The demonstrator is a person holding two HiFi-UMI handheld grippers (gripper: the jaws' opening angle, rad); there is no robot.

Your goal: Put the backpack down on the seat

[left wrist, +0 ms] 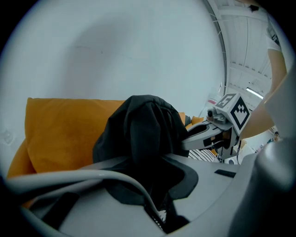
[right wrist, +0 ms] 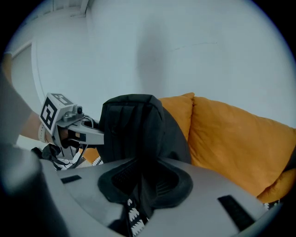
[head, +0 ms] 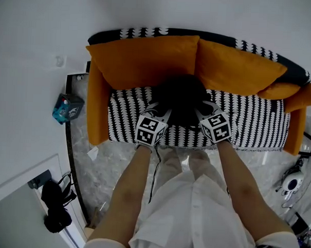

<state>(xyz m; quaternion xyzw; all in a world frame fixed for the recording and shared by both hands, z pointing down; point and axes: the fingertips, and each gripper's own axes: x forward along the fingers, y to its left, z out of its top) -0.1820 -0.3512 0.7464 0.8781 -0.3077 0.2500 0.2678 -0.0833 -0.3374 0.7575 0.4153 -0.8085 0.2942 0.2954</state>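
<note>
- White wall (head: 31,33) behind the sofa (head: 258,125).
- Sofa: black-and-white patterned seat, orange cushions (head: 143,61) along its back.
- Grey marbled floor (head: 118,160); small blue box (head: 67,108) beside the sofa's left end.

A black backpack (head: 181,99) sits on the sofa's black-and-white patterned seat (head: 258,123), against 2 orange back cushions (head: 143,58); the left gripper (head: 158,111) and right gripper (head: 203,110) reach in at its 2 sides; a teal box (head: 67,108) lies on the floor (head: 118,160) at left.
</note>
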